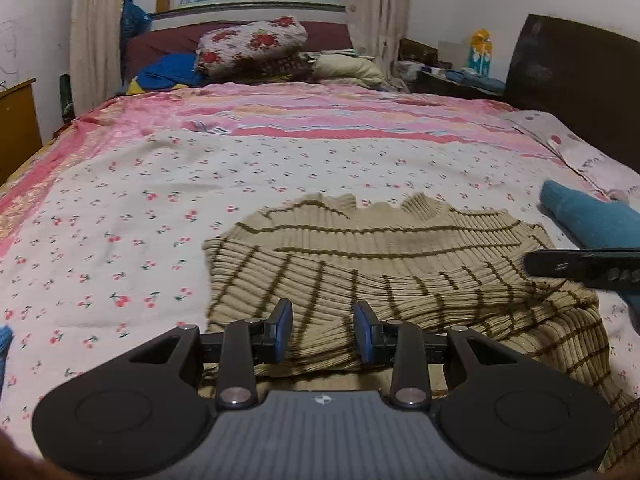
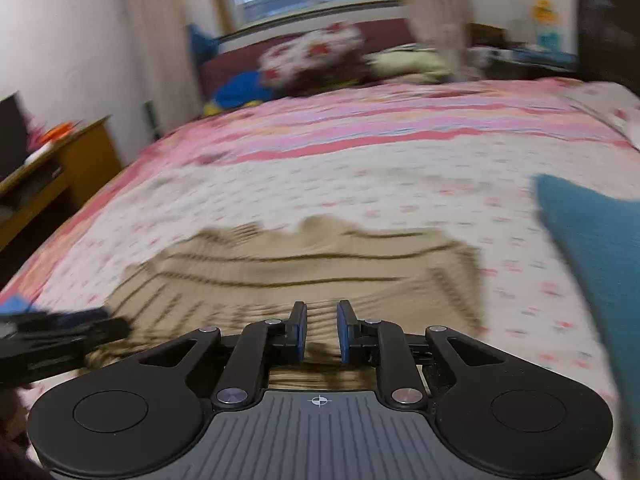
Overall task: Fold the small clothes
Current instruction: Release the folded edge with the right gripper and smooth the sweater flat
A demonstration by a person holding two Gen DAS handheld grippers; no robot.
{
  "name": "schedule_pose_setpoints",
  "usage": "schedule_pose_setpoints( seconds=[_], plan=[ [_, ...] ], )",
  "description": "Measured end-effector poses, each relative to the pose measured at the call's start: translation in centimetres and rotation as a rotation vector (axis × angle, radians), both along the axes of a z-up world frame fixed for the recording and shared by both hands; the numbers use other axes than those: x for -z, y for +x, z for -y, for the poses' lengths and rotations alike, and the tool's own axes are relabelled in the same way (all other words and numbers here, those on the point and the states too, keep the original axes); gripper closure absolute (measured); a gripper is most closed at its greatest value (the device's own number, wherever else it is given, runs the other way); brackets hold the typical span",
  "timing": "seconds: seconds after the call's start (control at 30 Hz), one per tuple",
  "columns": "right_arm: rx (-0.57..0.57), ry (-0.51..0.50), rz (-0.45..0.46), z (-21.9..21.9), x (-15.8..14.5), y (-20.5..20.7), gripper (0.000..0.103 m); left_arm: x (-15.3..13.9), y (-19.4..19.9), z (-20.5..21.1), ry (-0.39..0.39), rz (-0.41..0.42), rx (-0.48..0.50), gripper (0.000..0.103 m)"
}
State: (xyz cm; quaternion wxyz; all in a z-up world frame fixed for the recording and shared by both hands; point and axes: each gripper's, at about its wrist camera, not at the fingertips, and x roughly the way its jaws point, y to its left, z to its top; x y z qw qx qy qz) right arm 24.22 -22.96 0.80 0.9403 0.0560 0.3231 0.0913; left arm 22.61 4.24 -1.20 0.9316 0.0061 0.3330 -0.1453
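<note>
A beige ribbed sweater with brown stripes [image 1: 380,248] lies on the flowered bedsheet [image 1: 160,200], its near part bunched and folded over. My left gripper [image 1: 322,330] is low at the sweater's near edge, its blue pads closed on a thick ridge of the knit that fills the gap between them. In the blurred right wrist view the sweater [image 2: 320,256] spreads ahead, and my right gripper [image 2: 322,330] hangs just above it with a narrow gap and nothing between the pads. The left gripper [image 2: 60,336] shows dark at the left there.
A blue garment [image 1: 592,220] lies on the bed to the right of the sweater, and again [image 2: 592,248]. Pillows and bedding [image 1: 256,48] are piled at the far end under the window. A wooden cabinet [image 2: 60,168] stands left of the bed, a dark headboard [image 1: 580,80] right.
</note>
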Motion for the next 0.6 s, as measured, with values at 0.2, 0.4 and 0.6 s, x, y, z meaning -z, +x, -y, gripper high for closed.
schedule_pose_setpoints(
  seconds=[0.2, 0.4, 0.6],
  plan=[
    [-0.136, -0.004, -0.127, -2.4, 2.3, 2.1, 0.084, 1.0, -0.1, -0.4, 0.008, -0.061, 0.027, 0.062],
    [-0.183, -0.038, -0.124, -2.4, 2.2, 0.1, 0.082, 0.7, -1.8, -0.7, 0.042, -0.059, 0.053, 0.061],
    [-0.194, -0.088, -0.120, -3.2, 1.7, -0.4, 0.079, 1.0, -2.5, -0.8, 0.084, -0.099, 0.034, 0.061]
  ],
)
